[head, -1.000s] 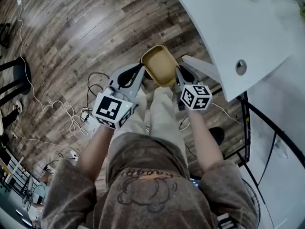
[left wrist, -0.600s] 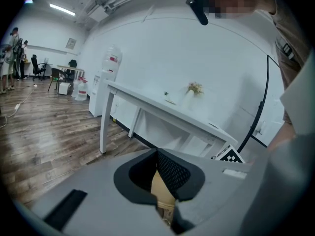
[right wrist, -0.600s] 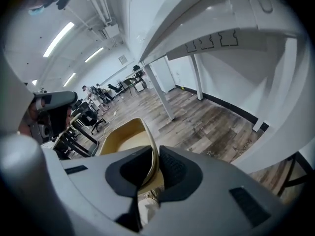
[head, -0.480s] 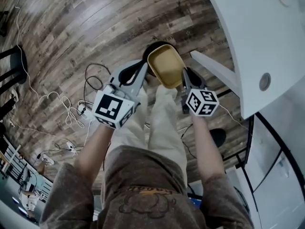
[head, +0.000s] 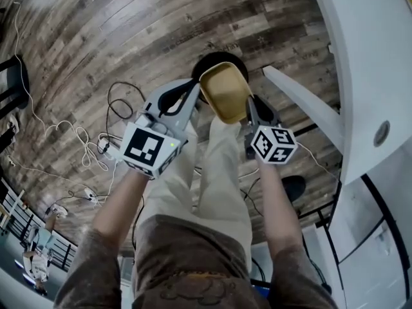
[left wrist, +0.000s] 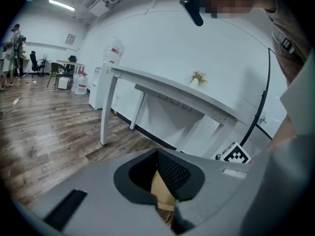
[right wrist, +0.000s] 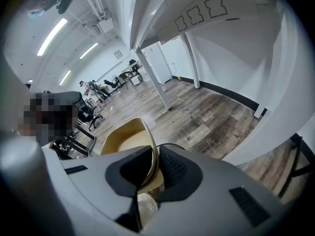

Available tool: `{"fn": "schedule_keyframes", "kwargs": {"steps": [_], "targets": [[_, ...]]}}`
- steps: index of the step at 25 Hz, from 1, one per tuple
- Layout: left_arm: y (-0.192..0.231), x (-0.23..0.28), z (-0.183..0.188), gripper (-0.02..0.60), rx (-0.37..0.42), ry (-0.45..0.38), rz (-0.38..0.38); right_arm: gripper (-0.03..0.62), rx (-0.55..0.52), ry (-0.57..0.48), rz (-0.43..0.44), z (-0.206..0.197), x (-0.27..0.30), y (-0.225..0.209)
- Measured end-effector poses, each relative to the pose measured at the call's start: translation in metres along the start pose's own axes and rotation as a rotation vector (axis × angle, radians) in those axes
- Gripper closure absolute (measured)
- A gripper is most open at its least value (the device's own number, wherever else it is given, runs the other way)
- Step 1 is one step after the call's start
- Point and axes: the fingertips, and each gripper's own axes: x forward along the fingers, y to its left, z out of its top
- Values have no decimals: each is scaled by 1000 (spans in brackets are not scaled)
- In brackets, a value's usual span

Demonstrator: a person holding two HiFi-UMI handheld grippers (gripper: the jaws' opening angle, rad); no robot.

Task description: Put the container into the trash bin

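Observation:
A tan oval container (head: 224,92) hangs between both grippers, open side up, over a round black trash bin (head: 209,63) on the wooden floor. Only the bin's far rim shows behind the container. My left gripper (head: 196,94) is shut on the container's left rim. In the left gripper view the tan wall (left wrist: 162,188) sits pinched between the jaws of the left gripper (left wrist: 160,181). My right gripper (head: 246,103) is shut on the right rim. The right gripper view has the container (right wrist: 123,137) running up from the right gripper (right wrist: 153,168).
A white table (head: 370,50) fills the upper right, with its slanted leg (head: 302,98) close to the right gripper. Loose cables (head: 90,147) lie on the floor at left. The person's beige trouser legs (head: 219,166) hang directly below the grippers.
Both grippers have sunk toward the floor with the container held between them. The black bin has come into view under the container, and the table has slid off to the right.

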Motion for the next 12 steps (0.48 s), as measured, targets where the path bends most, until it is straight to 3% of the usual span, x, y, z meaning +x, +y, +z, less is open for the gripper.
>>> {"fn": "schedule_keyframes", "kwargs": {"steps": [12], "targets": [[9,11,-17,577,-19,60,-28,542,18,67,-67,-32,37,-27]]}}
